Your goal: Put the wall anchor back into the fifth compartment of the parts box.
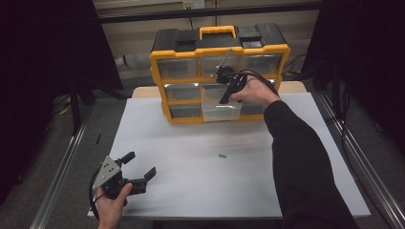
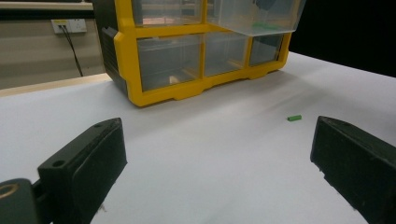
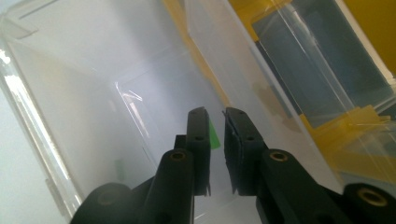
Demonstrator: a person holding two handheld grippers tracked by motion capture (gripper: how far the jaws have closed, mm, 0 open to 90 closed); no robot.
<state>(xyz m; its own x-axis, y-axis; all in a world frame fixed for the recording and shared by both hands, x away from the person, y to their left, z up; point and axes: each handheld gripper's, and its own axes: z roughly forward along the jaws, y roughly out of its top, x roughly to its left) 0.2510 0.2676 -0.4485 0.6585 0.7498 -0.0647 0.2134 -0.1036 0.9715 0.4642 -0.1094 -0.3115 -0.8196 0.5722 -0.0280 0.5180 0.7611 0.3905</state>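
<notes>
A yellow and black organizer point(image 1: 219, 47) with clear drawers stands at the table's far edge. Its middle drawer point(image 1: 220, 112) is pulled out. My right gripper point(image 1: 223, 99) points down into that drawer. In the right gripper view its jaws point(image 3: 216, 112) stand a narrow gap apart, and a small green piece point(image 3: 215, 137) shows in the gap against one pad, free of the other. Another small green piece point(image 1: 222, 155) lies alone on the white table. At the front left, my left gripper point(image 1: 141, 164) rests wide open with nothing between its fingers point(image 2: 217, 140).
The white table point(image 1: 191, 143) ends close behind the organizer point(image 2: 126, 60). Metal rails run along the floor on both sides. The open drawer point(image 2: 252, 18) overhangs the table in front of the bottom row. The loose green piece point(image 2: 294, 118) lies ahead of the left gripper.
</notes>
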